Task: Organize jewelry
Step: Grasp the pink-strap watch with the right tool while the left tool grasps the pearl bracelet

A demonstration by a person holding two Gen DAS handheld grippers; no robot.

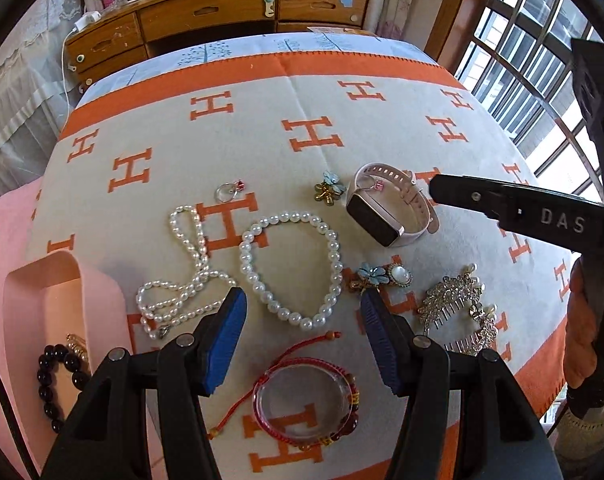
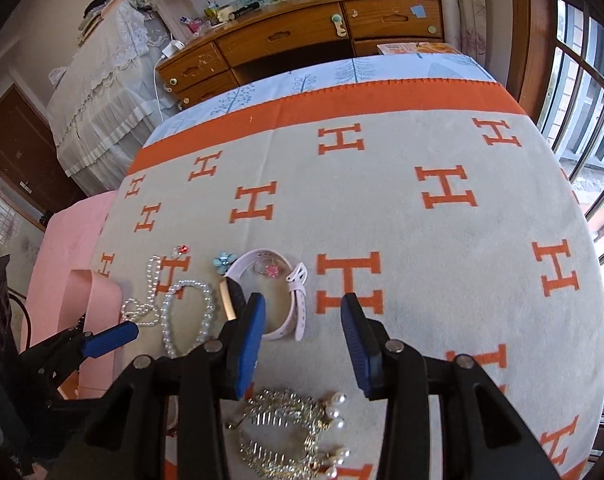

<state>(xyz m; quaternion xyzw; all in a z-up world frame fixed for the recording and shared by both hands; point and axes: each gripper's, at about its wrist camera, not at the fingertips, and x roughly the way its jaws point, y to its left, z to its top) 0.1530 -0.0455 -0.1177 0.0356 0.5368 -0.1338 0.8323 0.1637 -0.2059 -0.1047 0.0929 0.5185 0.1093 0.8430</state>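
Note:
My left gripper (image 1: pixel 302 296) hangs open over the near end of a pearl bracelet (image 1: pixel 333 256), its blue pads touching nothing. A pearl necklace (image 1: pixel 186 292) lies to its left and a red cord bracelet (image 1: pixel 258 392) lies under the jaws. My right gripper (image 2: pixel 302 300) is open just above a pink watch (image 2: pixel 298 292), with nothing pressed between its pads; one black finger (image 1: pixel 481 196) reaches toward the watch (image 1: pixel 375 216). Rhinestone hair combs (image 2: pixel 286 432) lie beneath it. A pink tray (image 1: pixel 62 280) at the left holds a black bead bracelet (image 1: pixel 48 376).
Everything lies on a blanket (image 1: pixel 302 92) with orange H marks. Small flower brooches (image 1: pixel 327 190), a ring (image 1: pixel 228 192) and an oval brooch (image 1: pixel 399 276) are scattered around. A wooden desk (image 1: pixel 206 12) stands behind, a window (image 1: pixel 521 80) at right. A hand (image 1: pixel 579 320) shows at the right edge.

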